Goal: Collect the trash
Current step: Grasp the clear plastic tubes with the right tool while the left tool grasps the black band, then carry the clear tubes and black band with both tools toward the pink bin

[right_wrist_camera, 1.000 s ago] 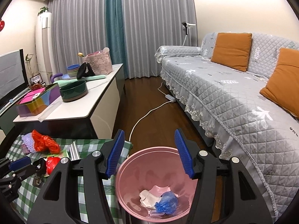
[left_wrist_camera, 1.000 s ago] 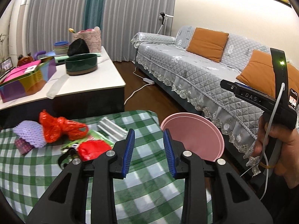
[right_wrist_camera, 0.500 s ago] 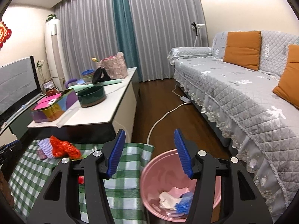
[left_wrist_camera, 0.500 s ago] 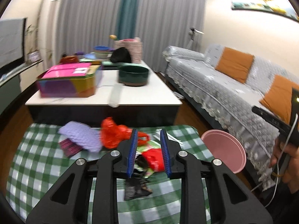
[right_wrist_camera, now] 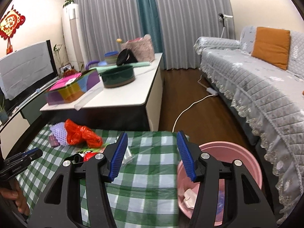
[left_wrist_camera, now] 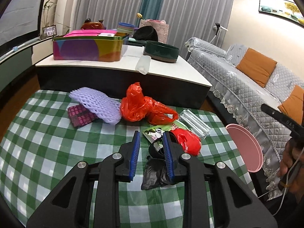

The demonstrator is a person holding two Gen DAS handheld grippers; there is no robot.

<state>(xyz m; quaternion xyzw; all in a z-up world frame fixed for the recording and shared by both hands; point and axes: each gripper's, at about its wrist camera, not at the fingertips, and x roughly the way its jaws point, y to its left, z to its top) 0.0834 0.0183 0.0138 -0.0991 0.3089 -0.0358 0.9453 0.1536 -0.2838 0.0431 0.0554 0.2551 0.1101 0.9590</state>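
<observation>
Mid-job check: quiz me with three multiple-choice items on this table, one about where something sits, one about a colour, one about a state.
1. Where is the pink bin?
A. On the checked tablecloth
B. On the floor between the checked table and the sofa
C. On the white coffee table

2. What colour is the foam fruit net?
A. Lilac
B. Yellow
C. Black

3. How do the right gripper's jaws stand?
A. Clamped on the orange bag
B. Apart, with nothing between them
C. Fully shut

Answers:
1 B: the bin stands below the tablecloth edge, beside the sofa.
2 A: the net is pale purple, lying beside the orange plastic bag.
3 B: the blue pads stand well apart, with only cloth and bin behind them.
</observation>
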